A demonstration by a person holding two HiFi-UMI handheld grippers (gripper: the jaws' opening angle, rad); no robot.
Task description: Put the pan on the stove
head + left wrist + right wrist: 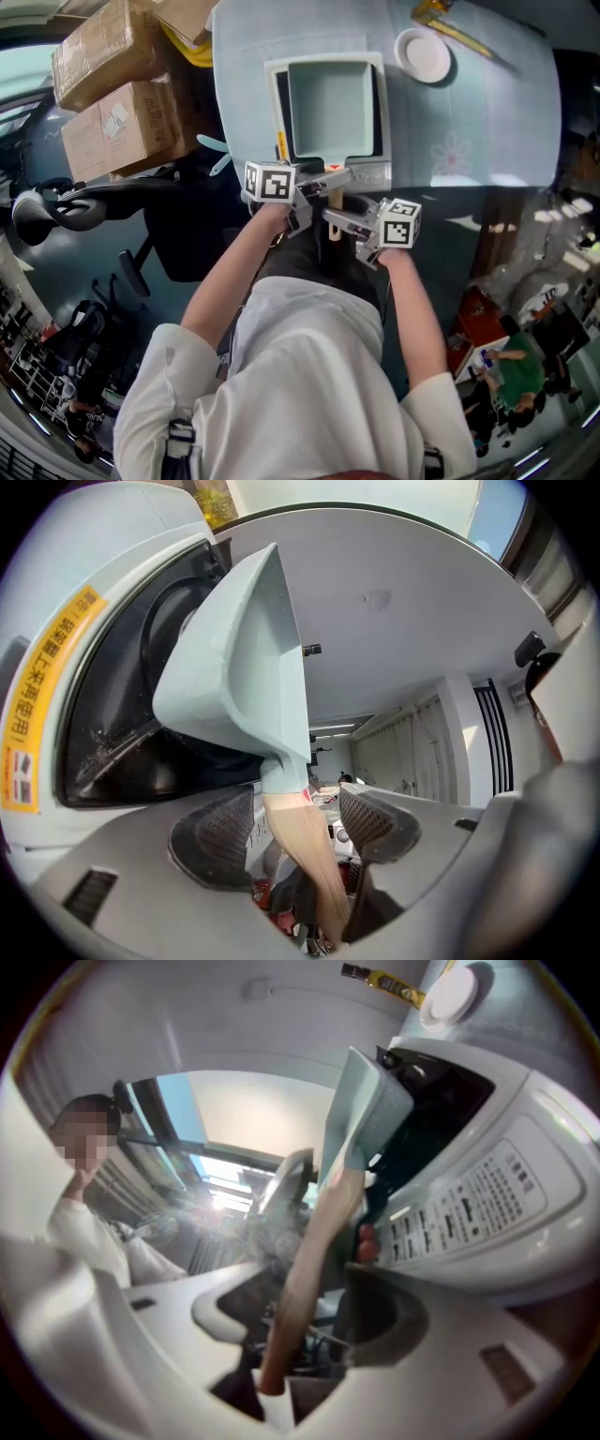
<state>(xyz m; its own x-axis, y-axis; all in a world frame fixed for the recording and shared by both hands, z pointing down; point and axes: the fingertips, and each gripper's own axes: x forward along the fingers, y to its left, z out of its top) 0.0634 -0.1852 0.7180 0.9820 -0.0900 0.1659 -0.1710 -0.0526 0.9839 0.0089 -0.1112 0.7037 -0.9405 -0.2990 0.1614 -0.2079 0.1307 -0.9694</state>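
Observation:
A square pale-blue pan (333, 108) sits on the white induction stove (382, 112) on the table. Its wooden handle (334, 200) sticks out over the front edge toward me. My left gripper (317, 185) and right gripper (343, 221) both stand at that handle. In the left gripper view the handle (305, 846) runs between the spread pads (217, 836) with gaps on both sides, below the pan (239, 658). In the right gripper view the handle (305, 1269) likewise passes loosely between the jaws of the right gripper (300, 1321), with the pan (361, 1110) and stove (487, 1194) ahead.
A white plate (424, 54) and a yellow object (441, 14) lie on the pale-blue tablecloth (487, 112) beyond the stove. Cardboard boxes (103, 94) stack at the left, above a black chair (84, 202). A person (75, 1204) stands off to the side.

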